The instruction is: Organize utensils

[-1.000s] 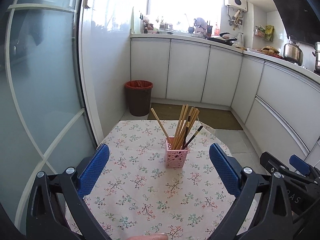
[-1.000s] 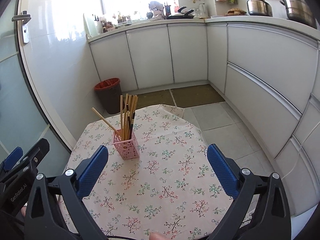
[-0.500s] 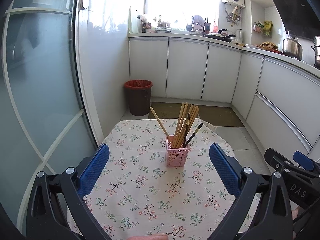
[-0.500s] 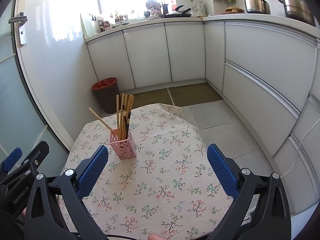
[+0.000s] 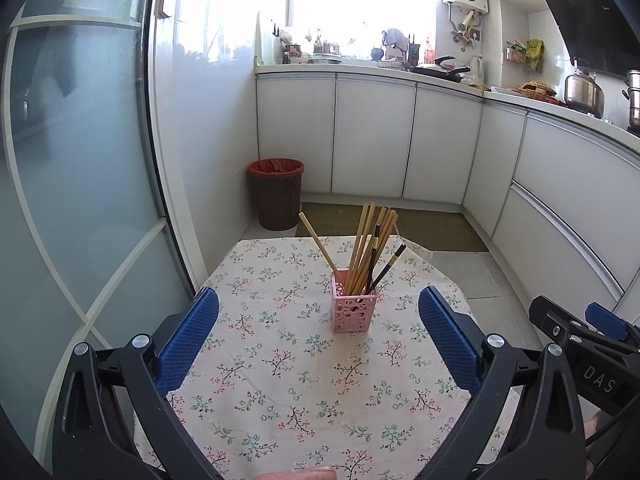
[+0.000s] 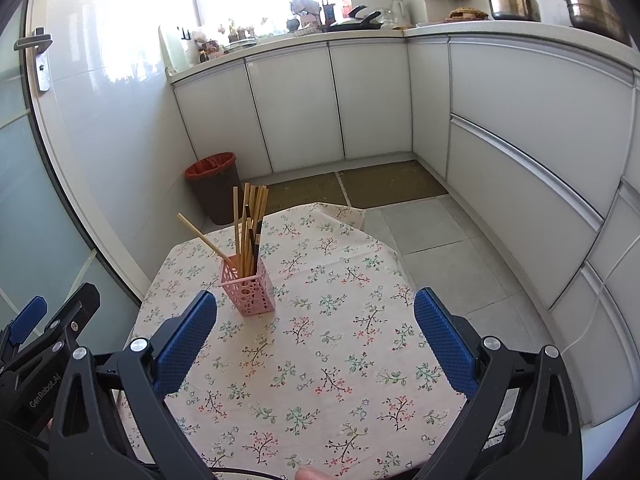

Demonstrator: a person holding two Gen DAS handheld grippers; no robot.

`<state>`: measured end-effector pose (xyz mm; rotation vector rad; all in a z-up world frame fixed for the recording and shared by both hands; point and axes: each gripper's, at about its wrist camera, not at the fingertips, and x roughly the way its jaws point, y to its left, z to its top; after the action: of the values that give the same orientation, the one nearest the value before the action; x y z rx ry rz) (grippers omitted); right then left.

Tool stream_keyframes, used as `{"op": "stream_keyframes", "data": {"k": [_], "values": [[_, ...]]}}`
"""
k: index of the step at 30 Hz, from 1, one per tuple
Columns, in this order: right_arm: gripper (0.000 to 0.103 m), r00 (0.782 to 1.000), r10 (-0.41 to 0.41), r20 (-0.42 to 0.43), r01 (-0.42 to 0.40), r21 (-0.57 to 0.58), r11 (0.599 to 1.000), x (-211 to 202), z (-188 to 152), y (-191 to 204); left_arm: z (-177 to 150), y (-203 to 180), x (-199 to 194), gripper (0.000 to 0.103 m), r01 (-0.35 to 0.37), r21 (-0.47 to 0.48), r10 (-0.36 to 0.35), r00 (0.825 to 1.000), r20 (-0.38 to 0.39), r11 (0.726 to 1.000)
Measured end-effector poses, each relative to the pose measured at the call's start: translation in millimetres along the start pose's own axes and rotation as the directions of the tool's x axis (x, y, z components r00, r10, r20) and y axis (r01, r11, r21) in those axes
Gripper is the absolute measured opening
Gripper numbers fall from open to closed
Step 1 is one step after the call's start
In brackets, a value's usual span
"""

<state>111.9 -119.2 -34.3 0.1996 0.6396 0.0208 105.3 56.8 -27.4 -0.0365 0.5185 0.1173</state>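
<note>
Left wrist view shows the pink perforated plastic holder of upright wooden chopsticks standing on the floral-clothed bench, dead ahead between the left gripper jaws, which stand wide apart and empty, as do those of the right gripper, which has the holder left of centre.

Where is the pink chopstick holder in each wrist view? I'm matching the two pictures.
Left wrist: pink chopstick holder at centre, on the floral tablecloth.
Right wrist: holder left of centre, near the left blue finger.
Shared landmark: brown bin with red liner behind it.
</note>
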Motion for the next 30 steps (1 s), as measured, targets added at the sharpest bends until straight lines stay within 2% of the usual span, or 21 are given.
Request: {"op": "stream_keyframes", "data": {"k": [30], "values": [[0.096, 1.000, 0.014, -0.022, -0.014, 0.013, 1.000, 1.5, -5.5, -3.1, -0.3, -0.8, 2.1, 0.096, -0.008, 0.002, 0.008, 1.000, -0.011, 1.000]]}}
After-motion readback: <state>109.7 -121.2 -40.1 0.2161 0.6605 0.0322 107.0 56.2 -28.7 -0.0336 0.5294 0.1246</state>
